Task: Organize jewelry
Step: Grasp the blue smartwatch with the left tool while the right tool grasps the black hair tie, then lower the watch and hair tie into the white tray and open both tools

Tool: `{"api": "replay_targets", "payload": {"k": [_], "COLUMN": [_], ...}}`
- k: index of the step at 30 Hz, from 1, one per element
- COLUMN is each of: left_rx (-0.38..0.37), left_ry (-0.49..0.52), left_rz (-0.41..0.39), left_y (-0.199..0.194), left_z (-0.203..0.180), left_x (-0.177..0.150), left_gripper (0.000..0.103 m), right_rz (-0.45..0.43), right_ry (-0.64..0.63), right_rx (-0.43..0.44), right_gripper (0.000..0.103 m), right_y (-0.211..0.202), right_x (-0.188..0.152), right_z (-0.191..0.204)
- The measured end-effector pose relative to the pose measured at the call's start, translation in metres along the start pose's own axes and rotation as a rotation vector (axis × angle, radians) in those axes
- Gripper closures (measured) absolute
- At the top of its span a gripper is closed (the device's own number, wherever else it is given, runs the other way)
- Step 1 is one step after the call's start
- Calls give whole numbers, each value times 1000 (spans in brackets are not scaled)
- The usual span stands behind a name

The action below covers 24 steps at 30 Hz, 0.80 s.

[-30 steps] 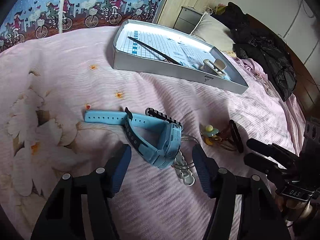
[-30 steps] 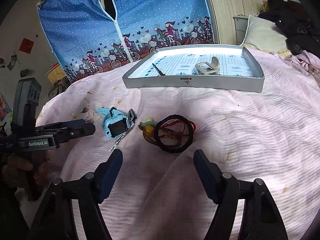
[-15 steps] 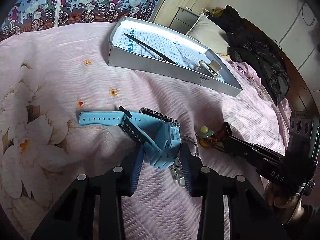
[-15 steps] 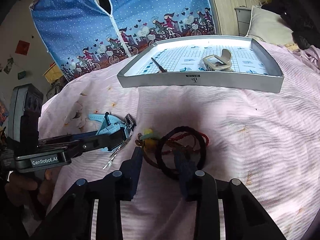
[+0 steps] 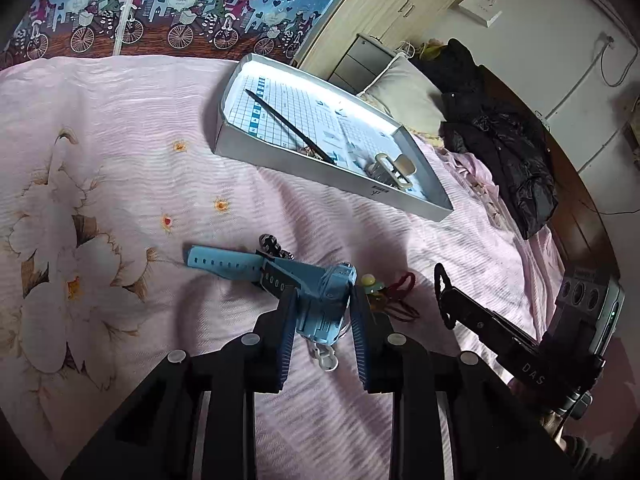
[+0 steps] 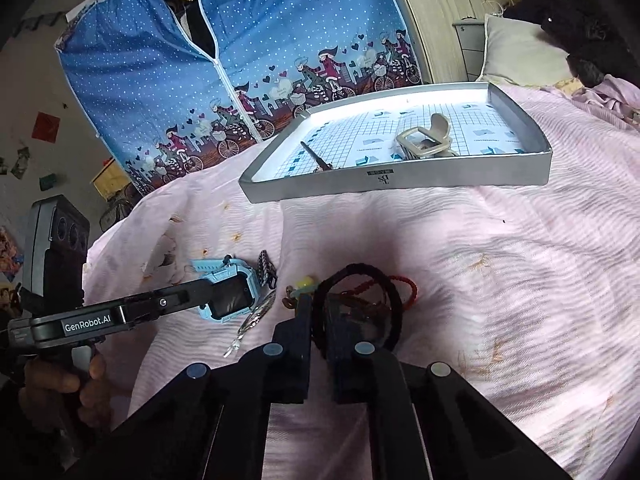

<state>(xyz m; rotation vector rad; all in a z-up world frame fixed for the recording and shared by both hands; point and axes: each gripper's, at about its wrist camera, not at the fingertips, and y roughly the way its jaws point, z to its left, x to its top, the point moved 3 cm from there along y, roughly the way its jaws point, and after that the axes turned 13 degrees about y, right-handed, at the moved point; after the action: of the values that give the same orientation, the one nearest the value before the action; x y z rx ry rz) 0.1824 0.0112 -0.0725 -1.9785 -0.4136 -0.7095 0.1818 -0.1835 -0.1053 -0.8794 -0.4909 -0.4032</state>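
My left gripper [image 5: 323, 304] is shut on the blue watch [image 5: 324, 300], gripping its case; the strap [image 5: 224, 261] trails left on the pink bedspread. The watch also shows in the right wrist view [image 6: 230, 298]. My right gripper [image 6: 318, 316] is shut on the black braided bracelet [image 6: 394, 300], which lies with a red cord bracelet [image 6: 408, 286]. In the left wrist view the black bracelet [image 5: 440, 286] hangs at the right gripper's tip. A silver tray [image 6: 400, 186] at the back holds a beige hair clip [image 6: 426, 140] and a black stick [image 6: 314, 154].
A small yellow-green charm [image 6: 302, 286], a dark beaded piece [image 6: 267, 268] and a silver clip [image 6: 250, 326] lie between the watch and bracelets. A pillow [image 5: 404, 92] and black clothes [image 5: 504, 136] lie behind the tray. A blue fabric wardrobe [image 6: 240, 52] stands beyond the bed.
Both grippers were open above the items, then moved in and closed: the left onto the blue watch, the right onto the black bracelet, which has been lifted slightly.
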Motion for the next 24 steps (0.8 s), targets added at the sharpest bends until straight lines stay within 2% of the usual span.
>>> {"api": "replay_targets", "payload": {"k": [11,18,24], "left_rx": [-103,-95,-106], "left_ry": [-134,-114,-195], "left_rz": [-97,-184,-201], "left_y": [-37,-46,-35], "left_z": [5,9,28], "left_x": [20,33,47], "left_gripper": [82,83,83], "right_rz": [-89,-102,-87], "right_ry": [-14,-36,-54], "right_rx": [31,53,69], "right_gripper": [97,97,97], "right_y": [-26,-28,-19], "right_x": [10,12,24], "right_z": [15,25,31]}}
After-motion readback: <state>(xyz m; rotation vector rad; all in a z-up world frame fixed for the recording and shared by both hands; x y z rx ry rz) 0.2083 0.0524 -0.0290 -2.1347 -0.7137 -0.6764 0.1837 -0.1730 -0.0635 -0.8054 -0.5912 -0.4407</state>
